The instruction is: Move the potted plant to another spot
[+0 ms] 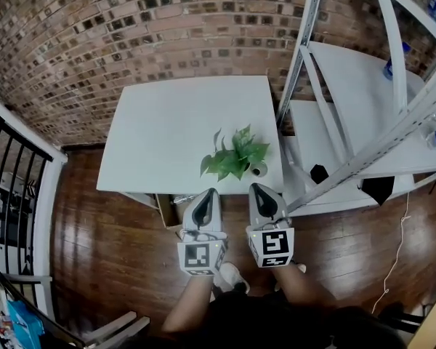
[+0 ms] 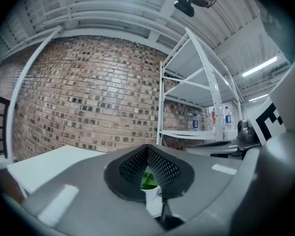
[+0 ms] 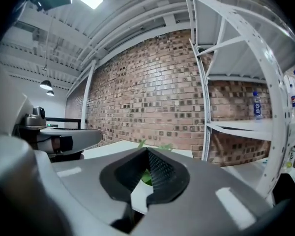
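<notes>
My left tool [image 1: 210,195] and right tool [image 1: 260,189] are both closed, empty. The plant [image 1: 236,158] sits on the worktop [image 1: 167,129] just ahead, clear of both, I think.

Brick wall [image 1: 131,35], wooden floor [image 1: 109,246], white table [image 1: 167,129], shelving [image 1: 363,107].

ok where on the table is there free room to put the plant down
The white table is bare over its left side and along the back edge by the brick wall. Only the near right corner is crowded: the potted plant stands there, close to the shelving unit's post.
</notes>
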Action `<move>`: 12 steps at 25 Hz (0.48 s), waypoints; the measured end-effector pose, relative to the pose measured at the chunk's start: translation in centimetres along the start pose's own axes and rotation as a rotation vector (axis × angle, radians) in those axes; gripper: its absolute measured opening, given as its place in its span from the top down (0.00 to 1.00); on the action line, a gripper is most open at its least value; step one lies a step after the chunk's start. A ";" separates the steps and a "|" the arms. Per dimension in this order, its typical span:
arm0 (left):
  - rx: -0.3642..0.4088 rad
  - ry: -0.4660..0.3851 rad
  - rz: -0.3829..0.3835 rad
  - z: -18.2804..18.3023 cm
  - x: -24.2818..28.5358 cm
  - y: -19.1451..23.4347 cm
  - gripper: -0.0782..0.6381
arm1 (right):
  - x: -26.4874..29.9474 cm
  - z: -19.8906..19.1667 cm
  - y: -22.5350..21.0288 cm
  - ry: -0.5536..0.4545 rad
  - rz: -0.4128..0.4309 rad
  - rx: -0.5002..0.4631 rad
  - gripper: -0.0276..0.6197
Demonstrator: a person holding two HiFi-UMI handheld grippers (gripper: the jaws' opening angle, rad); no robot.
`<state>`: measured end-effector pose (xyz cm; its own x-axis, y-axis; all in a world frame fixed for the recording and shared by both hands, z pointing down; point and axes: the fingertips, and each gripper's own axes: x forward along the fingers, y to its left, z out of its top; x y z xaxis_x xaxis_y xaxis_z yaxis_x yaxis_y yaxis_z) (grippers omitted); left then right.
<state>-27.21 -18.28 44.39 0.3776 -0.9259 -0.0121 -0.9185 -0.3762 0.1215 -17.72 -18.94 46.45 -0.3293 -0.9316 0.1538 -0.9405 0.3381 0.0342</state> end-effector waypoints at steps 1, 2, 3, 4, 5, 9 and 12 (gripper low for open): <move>0.006 0.000 0.001 0.2 0.0 -0.1 0.87 | -0.1 -0.1 0.1 0.006 -0.003 0.000 0.95; 0.009 0.001 0.000 0.5 0.0 -0.2 0.87 | -0.1 -0.1 0.1 0.010 -0.007 -0.001 0.95; 0.011 0.003 -0.003 0.6 0.0 -0.4 0.87 | -0.2 -0.1 0.1 0.012 -0.012 -0.002 0.95; 0.013 0.004 -0.006 0.6 -0.1 -0.5 0.87 | -0.4 -0.1 0.1 0.013 -0.018 -0.004 0.95; 0.014 0.003 -0.008 0.6 -0.2 -0.7 0.87 | -0.6 -0.1 0.1 0.012 -0.024 -0.006 0.95; 0.025 -0.015 -0.013 0.5 -0.3 -1.0 0.87 | -1.0 0.5 0.0 -0.001 -0.042 -0.019 0.95; 0.026 -0.017 -0.016 0.9 -0.4 -1.5 0.87 | -1.3 1.1 -0.2 -0.019 -0.046 -0.013 0.95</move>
<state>-26.15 -17.35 43.32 0.3900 -0.9203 -0.0312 -0.9154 -0.3911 0.0957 -17.15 -17.93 45.13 -0.2878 -0.9484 0.1332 -0.9535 0.2968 0.0531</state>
